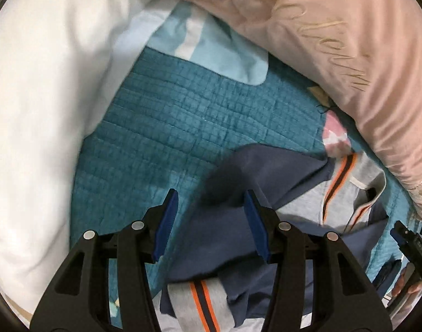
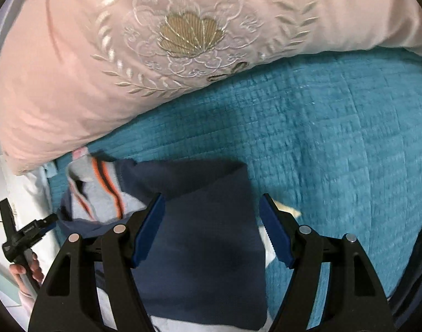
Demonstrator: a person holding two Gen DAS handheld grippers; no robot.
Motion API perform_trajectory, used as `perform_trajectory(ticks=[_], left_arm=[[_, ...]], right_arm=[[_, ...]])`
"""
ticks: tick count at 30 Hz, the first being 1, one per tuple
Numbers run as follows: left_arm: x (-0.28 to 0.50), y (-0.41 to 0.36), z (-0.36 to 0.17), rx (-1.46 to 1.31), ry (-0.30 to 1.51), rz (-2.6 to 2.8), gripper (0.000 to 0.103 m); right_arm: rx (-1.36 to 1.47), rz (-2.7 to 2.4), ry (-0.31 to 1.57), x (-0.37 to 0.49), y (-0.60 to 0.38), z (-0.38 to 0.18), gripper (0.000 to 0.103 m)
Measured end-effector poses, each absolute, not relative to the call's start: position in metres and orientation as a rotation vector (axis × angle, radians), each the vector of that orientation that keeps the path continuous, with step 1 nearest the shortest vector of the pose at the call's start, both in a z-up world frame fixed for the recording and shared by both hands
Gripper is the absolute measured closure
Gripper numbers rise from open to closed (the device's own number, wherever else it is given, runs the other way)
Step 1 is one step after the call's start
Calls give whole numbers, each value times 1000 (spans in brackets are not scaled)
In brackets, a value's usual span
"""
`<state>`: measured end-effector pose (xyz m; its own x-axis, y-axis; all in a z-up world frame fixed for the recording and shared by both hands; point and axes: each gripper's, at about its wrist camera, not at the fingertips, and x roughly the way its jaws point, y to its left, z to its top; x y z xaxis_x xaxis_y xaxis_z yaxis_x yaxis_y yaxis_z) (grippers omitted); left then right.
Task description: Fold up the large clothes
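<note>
Right wrist: navy garment (image 2: pixel 199 221) below spread fingers (image 2: pixel 148 229), untouched.

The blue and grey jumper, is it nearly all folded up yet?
Partly. The jumper already looks folded over itself: a navy panel lies flat across it on the teal quilt, beside the pink pillow. Nothing is in hand: the left tool and right tool both stand open above the cloth. Still left: the grey striped part is bunched and sticking out, so it needs tucking and smoothing.

A home bedroom: a teal quilted bedspread (image 2: pixel 321 127) with an embroidered pink pillow (image 2: pixel 128 55) and white bedding (image 1: pixel 45 83)
</note>
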<state>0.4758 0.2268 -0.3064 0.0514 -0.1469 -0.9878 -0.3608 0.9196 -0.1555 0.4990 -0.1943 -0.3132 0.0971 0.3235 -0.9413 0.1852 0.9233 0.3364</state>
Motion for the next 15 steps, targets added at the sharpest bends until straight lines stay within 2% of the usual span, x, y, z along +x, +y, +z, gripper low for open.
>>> perform_trajectory(ticks=[8, 12, 14, 15], left_arm=[[491, 232, -333, -500, 1538, 129, 49], [498, 233, -340, -525, 1519, 145, 49], [499, 234, -341, -518, 1512, 160, 49], [500, 231, -342, -492, 1516, 170, 58]], right_arm=[[414, 79, 1543, 517, -191, -338, 51], [352, 41, 1556, 519, -186, -346, 70], [345, 13, 1557, 519, -188, -348, 75], [342, 12, 1556, 519, -188, -348, 80]])
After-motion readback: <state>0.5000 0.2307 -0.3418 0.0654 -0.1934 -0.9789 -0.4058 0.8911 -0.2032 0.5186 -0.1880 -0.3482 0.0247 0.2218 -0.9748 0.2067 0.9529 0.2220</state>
